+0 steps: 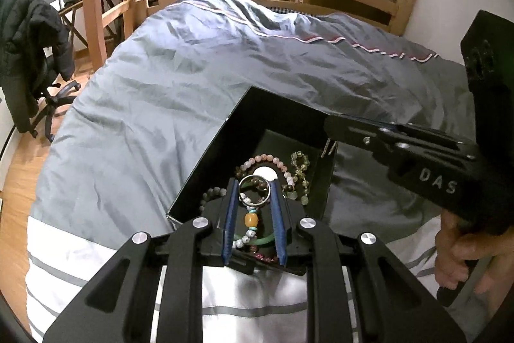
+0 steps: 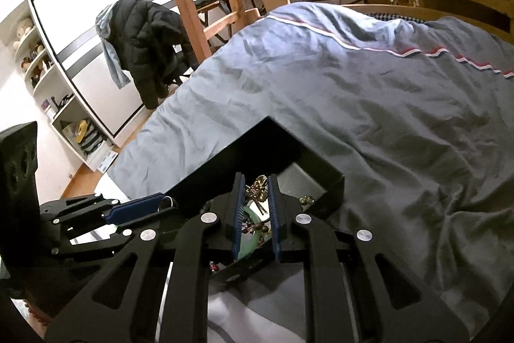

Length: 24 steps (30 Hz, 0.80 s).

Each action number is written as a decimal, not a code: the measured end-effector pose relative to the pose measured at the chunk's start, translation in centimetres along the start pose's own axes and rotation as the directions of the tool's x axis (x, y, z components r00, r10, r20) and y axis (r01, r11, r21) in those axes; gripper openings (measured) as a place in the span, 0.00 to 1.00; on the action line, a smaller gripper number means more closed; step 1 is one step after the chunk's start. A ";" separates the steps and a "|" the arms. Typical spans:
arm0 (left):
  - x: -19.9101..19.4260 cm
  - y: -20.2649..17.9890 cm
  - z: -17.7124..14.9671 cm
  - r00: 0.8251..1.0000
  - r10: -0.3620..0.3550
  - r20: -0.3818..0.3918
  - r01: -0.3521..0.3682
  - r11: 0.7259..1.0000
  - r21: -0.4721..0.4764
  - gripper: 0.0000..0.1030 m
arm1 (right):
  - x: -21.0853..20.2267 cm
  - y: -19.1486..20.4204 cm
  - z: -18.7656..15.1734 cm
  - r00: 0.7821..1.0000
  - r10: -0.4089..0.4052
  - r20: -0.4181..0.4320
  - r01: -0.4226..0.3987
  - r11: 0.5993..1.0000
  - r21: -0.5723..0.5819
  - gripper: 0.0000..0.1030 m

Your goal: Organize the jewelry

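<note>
Left tongs (image 1: 253, 192) grip a silver ring (image 1: 254, 190) above the box (image 1: 205, 156) on the bed (image 1: 192, 60). Right tongs (image 2: 257, 182) pinch a gold chain (image 2: 257, 190) there. Next, likely: lower and release both inside.

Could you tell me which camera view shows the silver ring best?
The left wrist view: the silver ring sits whole between the left gripper fingertips, above the black box. The right wrist view shows only its edge beyond the blue pads.

Black box (image 1: 208, 150) on a grey duvet (image 1: 180, 60) edged in red and white stripes. Blue pads (image 1: 278, 214) on the black left gripper (image 1: 254, 190) flank a silver ring (image 1: 254, 190); below, an amber bead (image 1: 251, 219) and green bangle (image 1: 257, 241).
</note>
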<state>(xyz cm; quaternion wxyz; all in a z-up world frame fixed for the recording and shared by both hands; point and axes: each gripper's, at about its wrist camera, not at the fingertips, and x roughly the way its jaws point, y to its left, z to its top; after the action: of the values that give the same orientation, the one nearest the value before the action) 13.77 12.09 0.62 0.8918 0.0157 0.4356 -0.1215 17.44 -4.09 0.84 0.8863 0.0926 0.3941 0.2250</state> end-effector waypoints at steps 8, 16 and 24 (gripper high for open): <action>1.2 0.8 -0.2 0.999 0.009 -0.049 -0.010 1.000 -0.026 0.19 | 2.0 0.2 -0.6 0.998 -0.008 -0.055 0.006 1.000 -0.027 0.15; 0.1 2.5 -0.1 0.999 0.050 0.003 -0.050 0.994 -0.100 0.60 | 1.5 0.6 -0.5 0.997 -0.070 -0.024 0.069 0.996 -0.055 0.70; -4.4 4.0 0.2 0.990 0.131 0.048 -0.123 0.981 -0.151 0.77 | -3.8 1.1 1.5 0.993 -0.108 0.036 0.109 0.993 -0.040 0.89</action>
<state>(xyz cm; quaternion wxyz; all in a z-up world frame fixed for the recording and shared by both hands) 12.18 16.82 3.86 0.9087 -0.0262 0.4155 -0.0322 15.91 -4.93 4.71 0.9056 0.0564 0.3785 0.1830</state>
